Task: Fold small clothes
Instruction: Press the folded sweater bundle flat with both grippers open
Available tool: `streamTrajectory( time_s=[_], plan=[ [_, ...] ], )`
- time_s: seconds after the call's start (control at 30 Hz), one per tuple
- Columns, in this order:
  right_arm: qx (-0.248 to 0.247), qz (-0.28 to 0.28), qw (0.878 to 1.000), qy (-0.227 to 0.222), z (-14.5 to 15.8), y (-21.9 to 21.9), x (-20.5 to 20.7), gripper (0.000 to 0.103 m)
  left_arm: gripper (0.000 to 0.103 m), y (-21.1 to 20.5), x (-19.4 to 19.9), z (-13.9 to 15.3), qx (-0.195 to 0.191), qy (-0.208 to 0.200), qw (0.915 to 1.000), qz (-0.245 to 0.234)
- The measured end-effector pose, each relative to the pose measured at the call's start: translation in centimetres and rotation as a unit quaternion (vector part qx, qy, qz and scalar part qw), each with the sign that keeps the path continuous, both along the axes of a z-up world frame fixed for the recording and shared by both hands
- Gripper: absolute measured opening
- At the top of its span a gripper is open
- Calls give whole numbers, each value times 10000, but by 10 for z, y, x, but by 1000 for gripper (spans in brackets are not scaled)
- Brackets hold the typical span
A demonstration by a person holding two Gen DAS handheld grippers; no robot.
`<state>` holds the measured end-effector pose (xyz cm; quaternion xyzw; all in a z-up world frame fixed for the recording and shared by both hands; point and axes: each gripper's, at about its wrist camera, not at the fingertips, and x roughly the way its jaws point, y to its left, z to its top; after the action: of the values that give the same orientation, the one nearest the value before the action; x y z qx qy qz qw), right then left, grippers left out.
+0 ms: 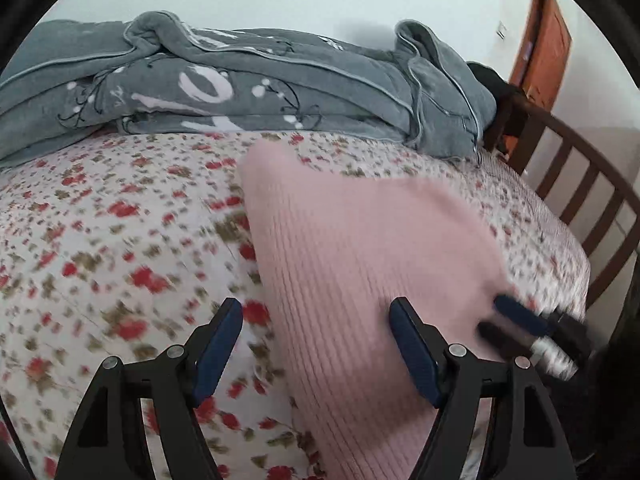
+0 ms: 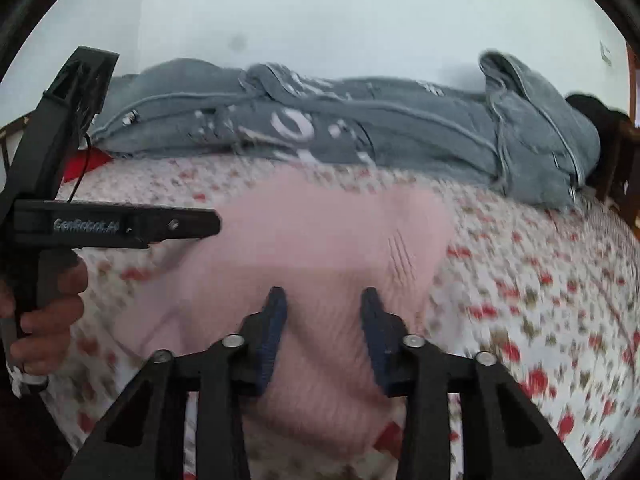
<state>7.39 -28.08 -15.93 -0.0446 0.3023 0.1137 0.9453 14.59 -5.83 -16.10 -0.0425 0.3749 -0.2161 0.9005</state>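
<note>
A pink ribbed knit garment (image 1: 360, 248) lies on the floral bedsheet (image 1: 100, 220). My left gripper (image 1: 316, 312) is open just above it, its right finger over the pink cloth and its left finger over the sheet. My right gripper (image 2: 324, 300) is open, both fingers over the near part of the garment (image 2: 320, 232), holding nothing. The right gripper also shows in the left wrist view (image 1: 496, 316) at the garment's right corner. The left gripper shows side-on in the right wrist view (image 2: 216, 222) at the garment's left edge.
A bunched grey blanket (image 1: 240, 80) runs along the far side of the bed. A dark wooden footboard with slats (image 1: 580, 184) curves on the right, with an orange-brown door (image 1: 544, 40) behind it. Something red (image 2: 86, 162) lies at the far left.
</note>
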Motion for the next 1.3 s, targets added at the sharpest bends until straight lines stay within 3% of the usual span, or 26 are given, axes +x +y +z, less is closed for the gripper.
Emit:
streamTrajectory(
  time_s=[0.03, 0.1, 0.17, 0.23, 0.37, 0.47, 0.63, 0.8, 0.93, 1.07, 1.13, 1.17, 1.2, 1.3],
  plan=[
    [68, -43, 10000, -18, -1, -8, -3, 28, 75, 1, -2, -2, -79, -18, 10000, 41],
    [73, -187, 9998, -6, 1, -18, -2, 12, 74, 4, -3, -2, -297, 156, 9994, 64],
    [176, -329, 9993, 39, 0, -27, 3, 9, 73, 4, -7, 1, -411, 280, 9988, -15],
    [330, -364, 9988, 43, -3, -30, 2, 9, 73, -1, -16, 3, -210, 164, 9996, -114],
    [17, -454, 9988, -162, -8, -21, -4, 9, 73, -13, -39, 6, 42, -62, 9995, -309],
    [17, -463, 9988, -171, -10, -22, -5, 9, 77, -25, -47, -6, 621, -266, 9975, -225],
    [98, -420, 9990, -115, -14, -28, -5, 9, 79, 0, -43, -22, 173, 28, 9995, -271],
    [156, -388, 9991, -104, -16, -30, -6, 9, 79, -8, -61, -15, 687, -254, 9970, -233],
    [81, -410, 9991, -39, -14, -28, -9, 9, 79, -6, -70, -3, 783, -327, 9962, -171],
    [282, -333, 9990, -14, -10, -32, -19, 16, 78, -8, -77, 6, 766, -505, 9956, -198],
    [268, -306, 9992, 21, -12, -32, -20, 23, 79, -15, -71, -6, 1025, -341, 9939, -218],
    [119, -349, 9993, 73, -14, -30, -19, 32, 79, -15, -68, -13, 1093, -251, 9935, -204],
    [-7, -447, 9990, 78, -15, -30, -18, 43, 79, -10, -66, -18, 970, -154, 9950, -201],
    [293, -513, 9980, 213, -9, -41, -20, 44, 79, 3, -66, -13, 563, 22, 9983, -167]
  ],
)
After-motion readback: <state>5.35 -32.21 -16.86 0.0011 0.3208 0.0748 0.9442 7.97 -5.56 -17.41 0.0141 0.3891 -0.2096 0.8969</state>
